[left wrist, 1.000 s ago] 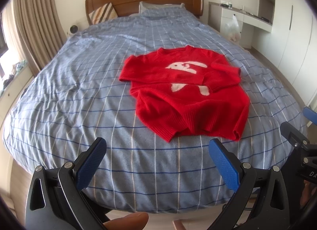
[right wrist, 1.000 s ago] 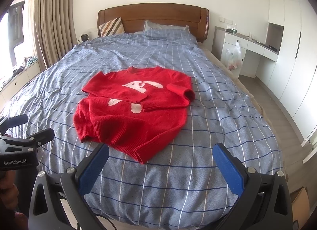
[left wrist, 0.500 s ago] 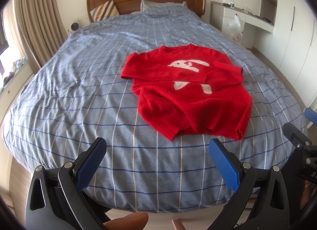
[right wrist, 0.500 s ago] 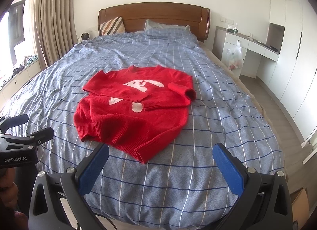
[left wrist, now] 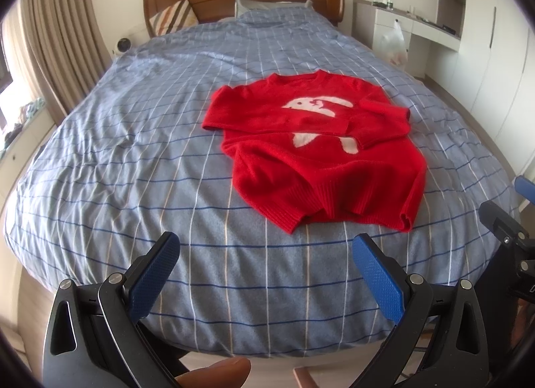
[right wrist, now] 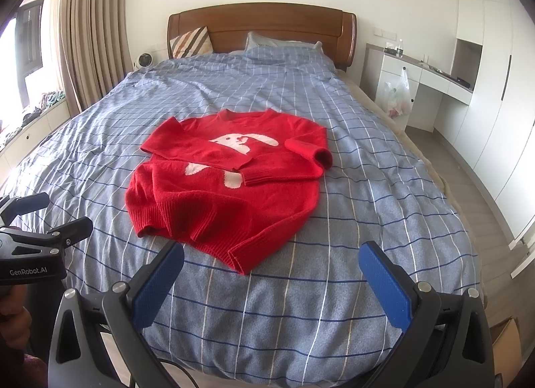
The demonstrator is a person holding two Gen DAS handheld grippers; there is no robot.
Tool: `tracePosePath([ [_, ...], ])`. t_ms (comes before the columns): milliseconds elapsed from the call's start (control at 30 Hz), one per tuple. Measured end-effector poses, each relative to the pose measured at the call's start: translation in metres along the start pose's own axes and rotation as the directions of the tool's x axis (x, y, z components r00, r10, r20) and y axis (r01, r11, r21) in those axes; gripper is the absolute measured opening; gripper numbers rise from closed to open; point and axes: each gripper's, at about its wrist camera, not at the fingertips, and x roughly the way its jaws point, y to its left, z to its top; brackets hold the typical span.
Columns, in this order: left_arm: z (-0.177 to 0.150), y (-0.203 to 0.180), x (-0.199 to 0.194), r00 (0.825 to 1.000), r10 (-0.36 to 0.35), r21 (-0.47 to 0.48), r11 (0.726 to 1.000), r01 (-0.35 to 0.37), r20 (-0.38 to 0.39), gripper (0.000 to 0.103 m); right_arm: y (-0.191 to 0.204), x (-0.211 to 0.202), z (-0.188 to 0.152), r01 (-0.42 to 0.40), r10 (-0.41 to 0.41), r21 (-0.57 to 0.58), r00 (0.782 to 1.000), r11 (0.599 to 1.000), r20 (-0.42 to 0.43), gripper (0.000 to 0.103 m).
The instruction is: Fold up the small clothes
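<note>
A small red sweater [left wrist: 321, 154] with a white rabbit on its chest lies on the blue checked bed, both sleeves folded in across the front. It also shows in the right wrist view [right wrist: 230, 184]. My left gripper [left wrist: 265, 271] is open and empty above the bed's near edge, short of the sweater's hem. My right gripper [right wrist: 271, 274] is open and empty, also just short of the hem. The right gripper shows at the right edge of the left wrist view [left wrist: 505, 230]; the left gripper shows at the left of the right wrist view [right wrist: 43, 230].
The blue checked bedspread [left wrist: 133, 154] covers a wide bed with a wooden headboard [right wrist: 260, 26] and pillows. Curtains [right wrist: 90, 40] hang at the left. A white desk with a plastic bag [right wrist: 398, 97] stands at the right, beside white wardrobes.
Both grippers have moved a little forward toward the sweater; the sweater sits slightly larger and lower in both views. Jaws stay open.
</note>
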Motion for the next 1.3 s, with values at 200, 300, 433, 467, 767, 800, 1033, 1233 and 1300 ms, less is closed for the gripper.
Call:
tracePosePath([
  [200, -0.004, 0.004, 0.007, 1.000, 0.014, -0.005, 1.000, -0.014, -0.026, 0.103, 0.001, 0.000, 0.000, -0.001, 0.001, 0.000, 1.000, 1.000, -0.003, 0.103],
  [300, -0.006, 0.006, 0.010, 0.999, 0.033, 0.001, 0.999, -0.033, -0.020, 0.103, 0.000, 0.000, 0.000, -0.002, 0.002, -0.001, 1.000, 1.000, -0.005, 0.103],
  [433, -0.012, 0.007, 0.018, 0.996, 0.083, 0.044, 0.996, -0.082, -0.035, 0.103, 0.000, 0.001, 0.000, -0.005, 0.005, -0.005, 1.000, 1.000, -0.003, 0.103],
  [467, -0.014, 0.010, 0.022, 0.995, 0.080, 0.035, 0.996, -0.078, -0.058, 0.103, -0.003, 0.001, 0.000, -0.011, 0.011, -0.010, 1.000, 1.000, -0.003, 0.103],
  [767, -0.032, 0.053, 0.068, 0.970, -0.116, -0.217, 0.974, 0.068, -0.213, 0.103, -0.065, 0.035, -0.036, -0.029, 0.052, 0.159, 0.989, 0.987, -0.140, 0.103],
  [800, -0.030, 0.051, 0.071, 0.965, -0.171, -0.233, 0.965, 0.123, -0.198, 0.103, -0.064, 0.040, -0.039, -0.065, 0.093, 0.179, 0.984, 0.982, -0.151, 0.103],
  [1033, -0.002, 0.033, 0.129, 0.919, -0.346, -0.272, 0.918, 0.289, -0.189, 0.082, -0.034, 0.096, -0.036, -0.315, 0.369, 0.306, 0.919, 0.898, -0.136, 0.096],
  [1233, 0.001, 0.039, 0.135, 0.896, -0.404, -0.298, 0.892, 0.341, -0.184, 0.006, -0.030, 0.146, -0.034, -0.287, 0.361, 0.335, 0.915, 0.897, -0.182, 0.008],
  [1300, -0.004, 0.055, 0.114, 0.880, -0.442, -0.294, 0.876, 0.383, -0.172, 0.006, -0.049, 0.129, -0.038, -0.313, 0.397, 0.401, 0.906, 0.861, -0.146, 0.008],
])
